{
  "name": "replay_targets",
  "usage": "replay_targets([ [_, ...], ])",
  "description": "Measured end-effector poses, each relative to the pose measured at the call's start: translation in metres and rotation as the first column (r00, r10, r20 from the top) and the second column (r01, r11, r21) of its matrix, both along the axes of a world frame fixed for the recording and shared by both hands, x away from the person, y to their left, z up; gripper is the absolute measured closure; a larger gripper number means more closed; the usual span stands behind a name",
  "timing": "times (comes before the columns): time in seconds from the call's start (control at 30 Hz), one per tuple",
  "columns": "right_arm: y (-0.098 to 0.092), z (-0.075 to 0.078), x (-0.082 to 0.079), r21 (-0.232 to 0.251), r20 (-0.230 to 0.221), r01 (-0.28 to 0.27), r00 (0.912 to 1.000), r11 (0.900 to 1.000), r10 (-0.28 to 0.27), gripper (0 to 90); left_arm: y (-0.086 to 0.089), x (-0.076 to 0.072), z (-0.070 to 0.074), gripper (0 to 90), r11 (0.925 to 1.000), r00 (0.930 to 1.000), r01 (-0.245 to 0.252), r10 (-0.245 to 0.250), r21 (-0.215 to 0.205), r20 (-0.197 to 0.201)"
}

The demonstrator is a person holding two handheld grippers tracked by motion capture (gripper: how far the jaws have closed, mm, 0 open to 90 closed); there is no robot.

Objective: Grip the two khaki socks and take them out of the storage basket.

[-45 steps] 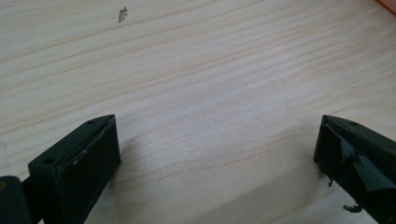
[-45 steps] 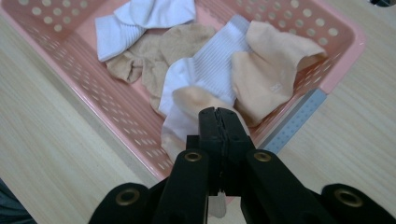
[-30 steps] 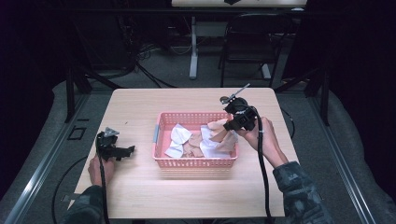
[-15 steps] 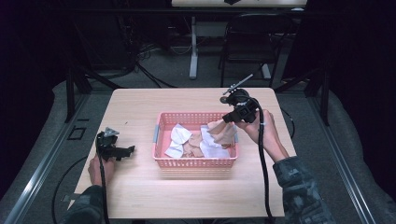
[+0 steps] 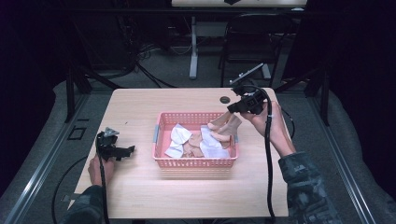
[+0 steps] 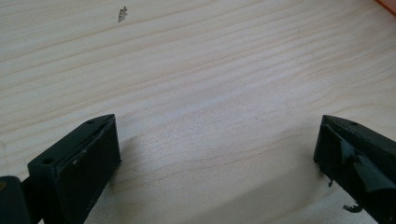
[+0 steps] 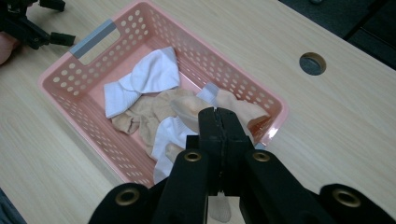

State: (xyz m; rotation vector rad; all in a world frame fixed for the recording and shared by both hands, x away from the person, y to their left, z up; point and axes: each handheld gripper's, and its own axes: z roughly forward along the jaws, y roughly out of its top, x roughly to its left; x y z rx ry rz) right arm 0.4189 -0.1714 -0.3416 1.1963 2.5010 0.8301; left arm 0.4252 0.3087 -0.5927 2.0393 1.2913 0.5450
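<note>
A pink perforated basket (image 5: 194, 162) stands near the middle of the wooden counter (image 5: 140, 196), with grey tape on the handle at its short end. Inside lie several socks in a loose heap: a white sock (image 7: 149, 77) folded toward the taped end, a second white sock (image 7: 169, 133) nearer the right gripper, and beige socks (image 7: 140, 116) tangled between and under them. How many beige ones there are cannot be told, since they overlap.

The right gripper (image 5: 233, 109) hangs above the basket's far right corner, its jaws pressed together on a beige sock (image 5: 227, 125), which dangles from them; its lower end reaches down to the heap, and whether it is clear of the other socks cannot be told. In the right gripper view the closed jaws cover most of that sock; a bit of beige cloth shows below them at the frame's bottom, and more beige fabric just past the jaw tips.

The left gripper (image 5: 122, 150) rests low over the counter, well left of the basket, its jaws spread wide over bare wood with nothing between them. In the left gripper view an orange-pink sliver of the basket is cut off at the top right corner.

A round cable hole (image 7: 312, 63) sits in the counter beyond the basket.
</note>
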Motion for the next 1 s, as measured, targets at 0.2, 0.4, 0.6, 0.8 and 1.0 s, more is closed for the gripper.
replay_targets([
  [0.2,-0.016,0.007,-0.002,-0.002,0.013,0.030,0.9995,1.000,-0.030,90.0,0.000,0.000,0.000,0.1,1.0000,1.0000,-0.003,0.003,-0.001,-0.003],
  [0.4,-0.037,0.012,-0.004,-0.013,0.028,0.077,0.9966,0.997,-0.077,90.0,-0.001,0.000,0.000,0.2,1.0000,1.0000,-0.003,0.003,-0.001,0.001],
  [0.6,-0.060,0.014,-0.007,-0.009,0.036,0.130,0.9909,0.991,-0.130,90.0,-0.002,0.000,0.000,0.2,1.0000,1.0000,0.003,-0.003,0.000,-0.002],
  [0.8,-0.079,0.011,-0.008,-0.029,0.046,0.182,0.9826,0.983,-0.180,90.0,-0.002,0.000,0.000,0.2,1.0000,1.0000,0.005,-0.005,-0.003,-0.001],
  [1.0,-0.100,-0.004,-0.007,-0.040,0.026,0.230,0.9731,0.972,-0.229,90.0,-0.003,0.000,0.000,0.2,1.0000,1.0000,0.005,-0.005,-0.004,-0.004],
])
